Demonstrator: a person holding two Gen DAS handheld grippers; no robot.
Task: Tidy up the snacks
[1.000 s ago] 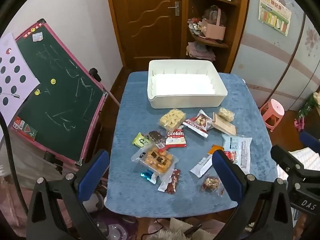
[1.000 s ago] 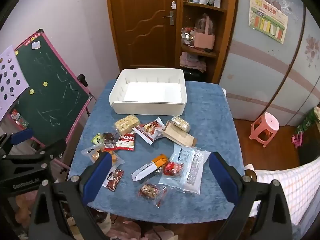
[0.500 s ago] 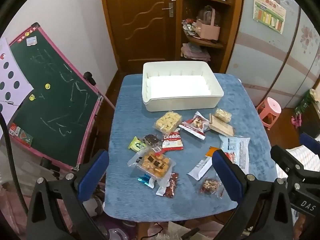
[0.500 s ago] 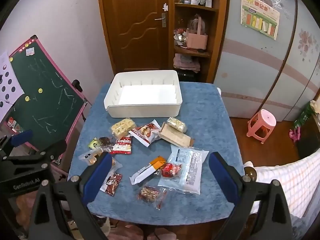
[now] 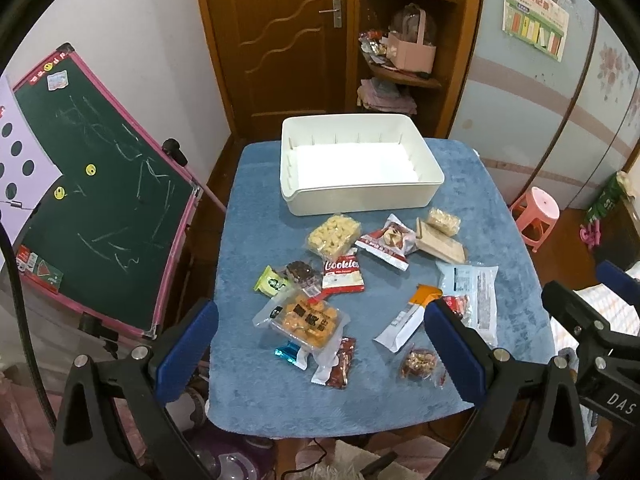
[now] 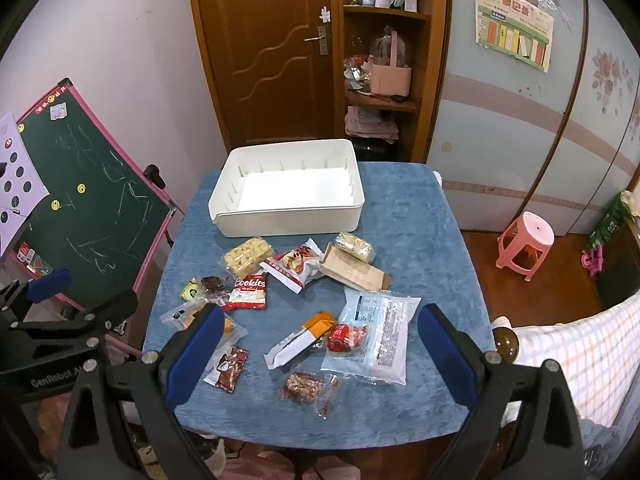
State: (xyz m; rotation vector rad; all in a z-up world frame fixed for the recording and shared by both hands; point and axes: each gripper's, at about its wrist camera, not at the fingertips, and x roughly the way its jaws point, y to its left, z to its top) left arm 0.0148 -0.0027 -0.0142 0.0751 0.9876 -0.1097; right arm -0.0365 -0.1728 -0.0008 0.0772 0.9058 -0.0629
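A white plastic bin (image 5: 360,200) (image 6: 288,222) stands with nothing in it at the far side of a blue-covered table (image 5: 260,396) (image 6: 424,220). Several snack packets lie in front of it: a red Cookies bag (image 5: 342,275) (image 6: 249,288), a yellow puff pack (image 5: 333,236), an orange cracker tray (image 5: 306,322), a pale blue pouch (image 6: 378,334), a nut bar (image 6: 306,389). My left gripper (image 5: 320,354) hangs open above the table's near edge, holding nothing. My right gripper (image 6: 320,356) is open too, high over the near packets.
A green chalkboard easel (image 5: 92,208) leans close to the table's left side. Behind the table are a wooden door (image 5: 276,40) and a corner shelf (image 6: 384,60). A pink stool (image 6: 524,242) stands on the floor at right. A checked cloth (image 6: 580,352) lies near right.
Both grippers have pulled back and risen a little, so the table and bin appear smaller and lower in view. The snacks have not moved. Both grippers stayed open.
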